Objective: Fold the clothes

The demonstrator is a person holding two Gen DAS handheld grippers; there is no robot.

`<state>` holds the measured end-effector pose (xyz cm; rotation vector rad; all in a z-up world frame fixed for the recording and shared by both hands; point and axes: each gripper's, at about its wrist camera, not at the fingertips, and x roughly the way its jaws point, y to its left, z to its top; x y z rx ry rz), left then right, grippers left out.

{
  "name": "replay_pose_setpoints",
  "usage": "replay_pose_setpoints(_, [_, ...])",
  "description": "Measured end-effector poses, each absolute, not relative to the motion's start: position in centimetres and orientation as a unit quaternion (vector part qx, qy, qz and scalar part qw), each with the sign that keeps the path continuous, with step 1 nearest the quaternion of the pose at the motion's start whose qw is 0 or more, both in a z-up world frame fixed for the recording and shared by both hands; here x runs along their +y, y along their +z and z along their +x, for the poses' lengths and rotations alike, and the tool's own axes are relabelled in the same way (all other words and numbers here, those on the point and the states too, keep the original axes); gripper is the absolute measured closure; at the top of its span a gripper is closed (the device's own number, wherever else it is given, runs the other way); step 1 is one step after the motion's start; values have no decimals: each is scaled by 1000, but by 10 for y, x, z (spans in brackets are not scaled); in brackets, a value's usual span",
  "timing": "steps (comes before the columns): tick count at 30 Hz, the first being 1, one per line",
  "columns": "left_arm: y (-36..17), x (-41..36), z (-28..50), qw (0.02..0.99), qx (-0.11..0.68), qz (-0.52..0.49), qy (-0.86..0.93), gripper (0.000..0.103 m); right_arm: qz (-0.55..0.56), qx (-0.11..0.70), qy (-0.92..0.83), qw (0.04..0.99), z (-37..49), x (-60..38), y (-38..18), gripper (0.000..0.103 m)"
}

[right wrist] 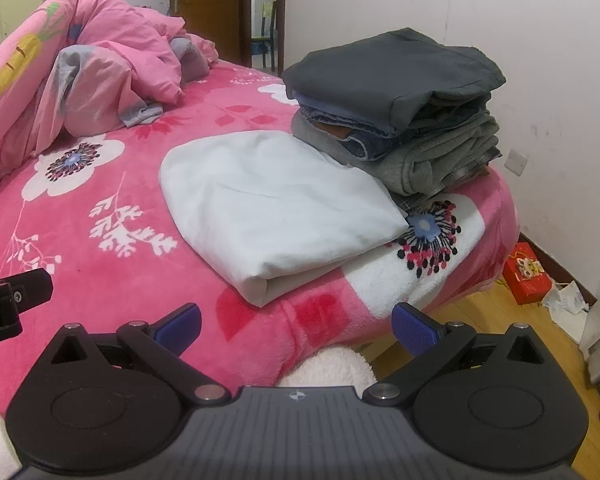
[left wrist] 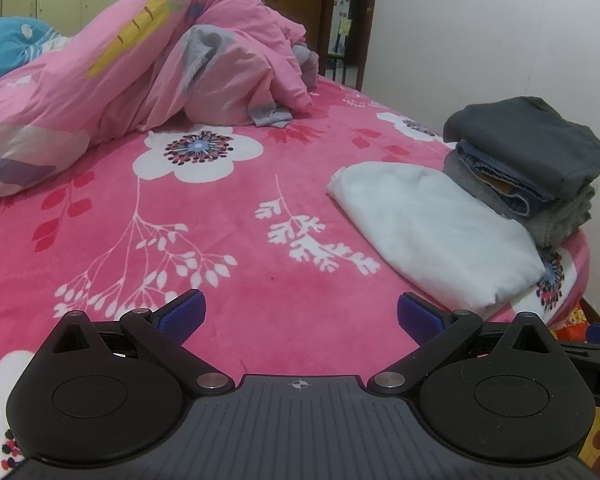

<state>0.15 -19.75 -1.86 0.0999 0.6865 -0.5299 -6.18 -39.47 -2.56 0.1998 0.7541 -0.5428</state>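
Observation:
A folded white garment (left wrist: 432, 232) lies flat on the pink flowered bed (left wrist: 228, 216), near its right corner; it also shows in the right wrist view (right wrist: 276, 208). Behind it stands a stack of folded clothes (left wrist: 528, 168), dark grey on top, denim and grey below, also in the right wrist view (right wrist: 400, 108). My left gripper (left wrist: 300, 316) is open and empty, low over the bed, left of the white garment. My right gripper (right wrist: 296, 328) is open and empty at the bed's front edge, just short of the white garment.
A crumpled pink duvet (left wrist: 140, 64) with a grey lining fills the back left of the bed. A white wall (right wrist: 540, 40) runs close behind the stack. On the wooden floor right of the bed lie a red box (right wrist: 526, 276) and paper scraps.

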Motion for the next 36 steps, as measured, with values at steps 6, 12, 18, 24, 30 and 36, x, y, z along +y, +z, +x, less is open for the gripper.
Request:
replay_pose_setpoints(6, [-20, -197, 2, 906, 335, 47, -254, 0, 95, 365, -259, 889, -61, -392, -27, 0])
replay_pose_setpoints(12, [-20, -197, 3, 906, 336, 48, -254, 0, 96, 365, -260, 889, -61, -391, -27, 0])
replay_pose_setpoints(18, [-21, -197, 3, 906, 337, 48, -253, 0, 96, 365, -261, 889, -61, -391, -28, 0])
replay_pose_setpoints(24, [-22, -197, 3, 905, 340, 48, -251, 0, 97, 366, -258, 889, -61, -391, -28, 0])
replay_pose_setpoints(30, [-22, -197, 4, 906, 340, 48, -249, 0, 97, 368, -257, 888, -60, -391, -29, 0])
replay_pose_setpoints(36, [-24, -198, 5, 905, 343, 50, -248, 0, 97, 369, -255, 889, -59, -391, -31, 0])
